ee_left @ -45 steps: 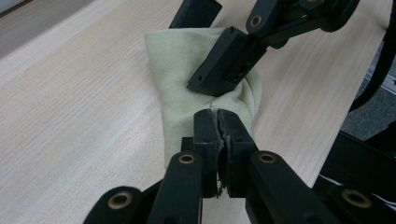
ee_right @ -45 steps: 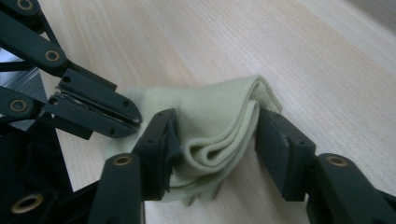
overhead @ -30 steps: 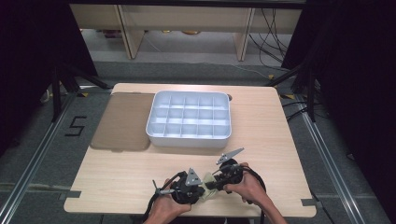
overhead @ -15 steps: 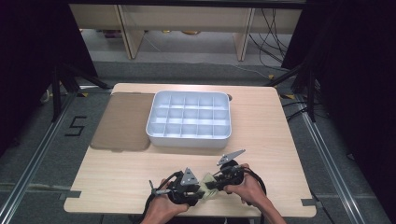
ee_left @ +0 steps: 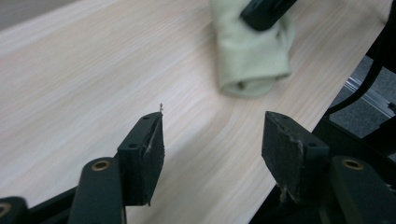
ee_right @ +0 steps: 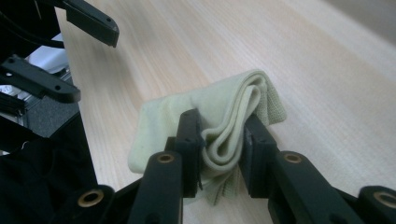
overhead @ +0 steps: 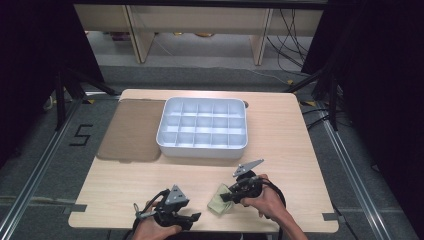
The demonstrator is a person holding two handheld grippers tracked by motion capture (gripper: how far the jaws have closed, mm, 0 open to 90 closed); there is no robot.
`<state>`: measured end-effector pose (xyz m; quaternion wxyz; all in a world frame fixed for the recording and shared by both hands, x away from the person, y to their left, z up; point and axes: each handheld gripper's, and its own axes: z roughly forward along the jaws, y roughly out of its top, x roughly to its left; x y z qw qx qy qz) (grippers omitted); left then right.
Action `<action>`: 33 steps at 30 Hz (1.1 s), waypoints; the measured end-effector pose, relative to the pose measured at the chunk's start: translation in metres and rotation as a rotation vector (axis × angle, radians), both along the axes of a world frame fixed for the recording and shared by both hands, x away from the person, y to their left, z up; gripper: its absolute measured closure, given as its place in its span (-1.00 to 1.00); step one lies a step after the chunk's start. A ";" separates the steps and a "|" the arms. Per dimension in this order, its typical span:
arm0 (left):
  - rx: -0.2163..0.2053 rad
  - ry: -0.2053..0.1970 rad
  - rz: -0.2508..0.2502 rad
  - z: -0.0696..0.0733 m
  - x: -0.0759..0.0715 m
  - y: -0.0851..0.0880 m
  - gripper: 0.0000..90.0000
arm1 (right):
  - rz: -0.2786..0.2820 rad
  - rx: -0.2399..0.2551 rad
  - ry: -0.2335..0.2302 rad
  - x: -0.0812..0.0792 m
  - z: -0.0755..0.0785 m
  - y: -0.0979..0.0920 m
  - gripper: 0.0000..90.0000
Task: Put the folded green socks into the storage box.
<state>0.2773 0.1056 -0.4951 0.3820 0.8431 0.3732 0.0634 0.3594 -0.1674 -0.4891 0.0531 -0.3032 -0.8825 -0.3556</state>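
Since a second ago the left gripper (overhead: 192, 218) has drawn back toward the table's near edge, its jaws spread wide over bare wood. Ahead of it and just beside, the right gripper (ee_right: 223, 140) is clamped on a folded pale green cloth (ee_right: 224, 116) lying on the wooden table (overhead: 280, 135). Well beyond both sits a white divided tray (overhead: 202, 148), with a brown mat (overhead: 132, 130) touching its side.

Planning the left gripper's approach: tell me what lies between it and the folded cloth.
Bare wood. In the left gripper view, plain tabletop separates the open left gripper from the cloth.
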 end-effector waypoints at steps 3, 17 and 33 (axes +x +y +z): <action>0.004 -0.012 0.028 -0.001 -0.002 0.010 -0.21 | 0.005 0.008 -0.008 -0.001 0.008 -0.001 0.61; 0.067 -0.048 0.065 0.000 -0.014 0.028 -0.42 | -0.012 0.000 -0.112 0.003 0.028 -0.019 0.61; 0.109 -0.042 0.050 -0.001 -0.029 0.032 -0.49 | -0.086 0.004 -0.196 0.018 0.060 -0.037 0.61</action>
